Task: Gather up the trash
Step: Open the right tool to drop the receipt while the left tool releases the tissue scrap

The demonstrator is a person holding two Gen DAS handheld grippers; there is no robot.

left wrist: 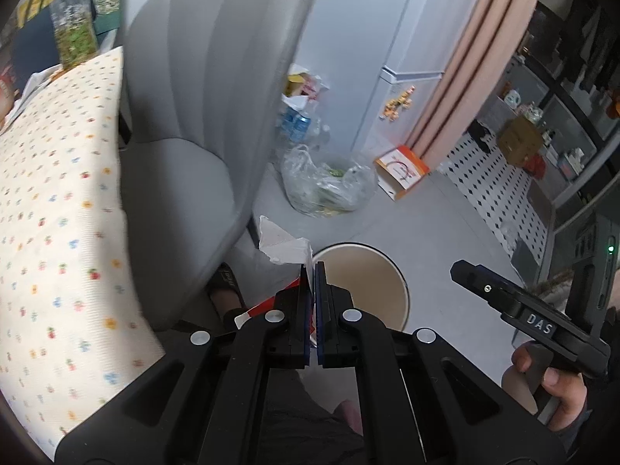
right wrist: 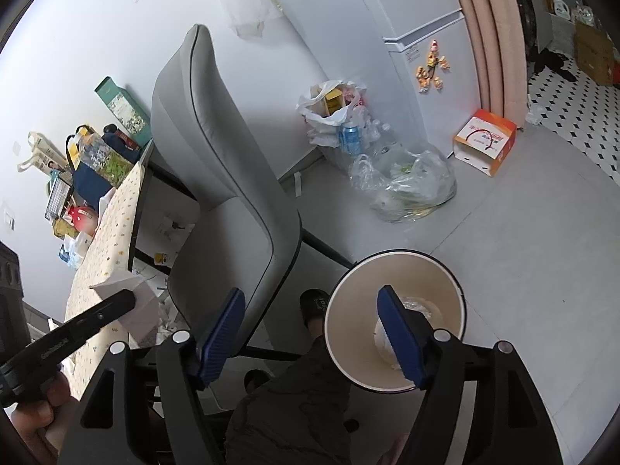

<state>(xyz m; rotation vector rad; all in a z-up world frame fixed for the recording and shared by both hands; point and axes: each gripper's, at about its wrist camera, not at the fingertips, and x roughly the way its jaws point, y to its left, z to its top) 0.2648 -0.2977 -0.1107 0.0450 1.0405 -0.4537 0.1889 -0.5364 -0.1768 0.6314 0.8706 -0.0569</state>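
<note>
While the left gripper (left wrist: 312, 271) pinches a torn white scrap of paper (left wrist: 285, 246) between its closed blue pads, a round cream waste bin (right wrist: 451, 302) on the grey floor holds crumpled clear wrap (right wrist: 420, 306). Near it, the right gripper (right wrist: 310, 331), marked "DAS", hangs with fingers spread wide. A clear plastic bag (right wrist: 407, 186) holds greenish scraps.

Grey chair (right wrist: 217, 162), cream bin (right wrist: 395, 310) with black rim, blue-padded black grippers (right wrist: 310, 333). White paper (left wrist: 285, 246) with a red-and-white part lower down, cream tablecloth (left wrist: 58, 201) dotted with small red, blue and yellow motifs. Orange-and-white box (right wrist: 486, 141), pink curtain (right wrist: 484, 27), black-and-white diamond tiles (right wrist: 573, 100).
</note>
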